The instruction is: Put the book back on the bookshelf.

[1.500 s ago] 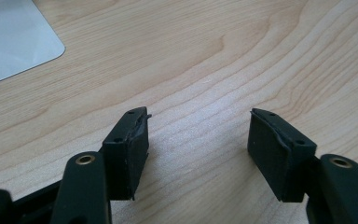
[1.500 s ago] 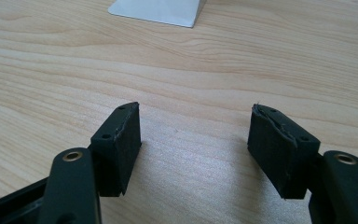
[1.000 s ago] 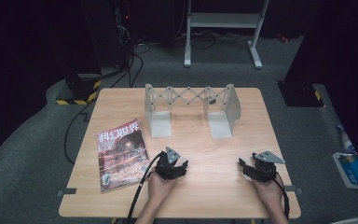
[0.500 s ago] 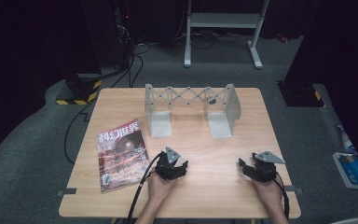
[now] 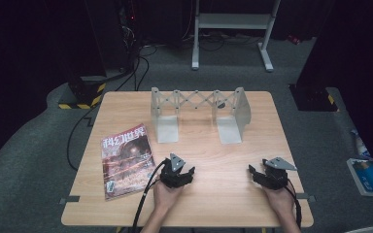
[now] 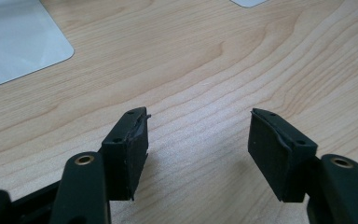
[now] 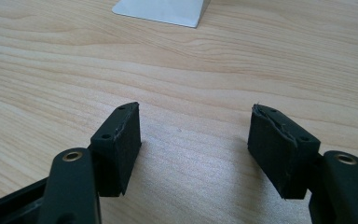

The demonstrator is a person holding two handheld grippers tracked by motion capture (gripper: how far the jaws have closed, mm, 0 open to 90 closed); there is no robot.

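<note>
While both hands are resting low on the near part of the desk [image 5: 209, 204], the magazine [image 5: 127, 160] is lying flat beside the left gripper [image 5: 187, 174], on that gripper's outer side and close to the hand holding it. Its long axis is running from the near edge of the desk toward the far edge, tilted slightly. The right gripper [image 5: 252, 171] is sitting well apart from the magazine, so the left hand is the nearer one. Both pairs of fingers [image 6: 128, 144] are standing spread with only bare wood between them, pinching nothing. Beyond the magazine, toward the far edge, a metal expanding bookend rack [image 5: 199, 103] is standing upright and empty.
</note>
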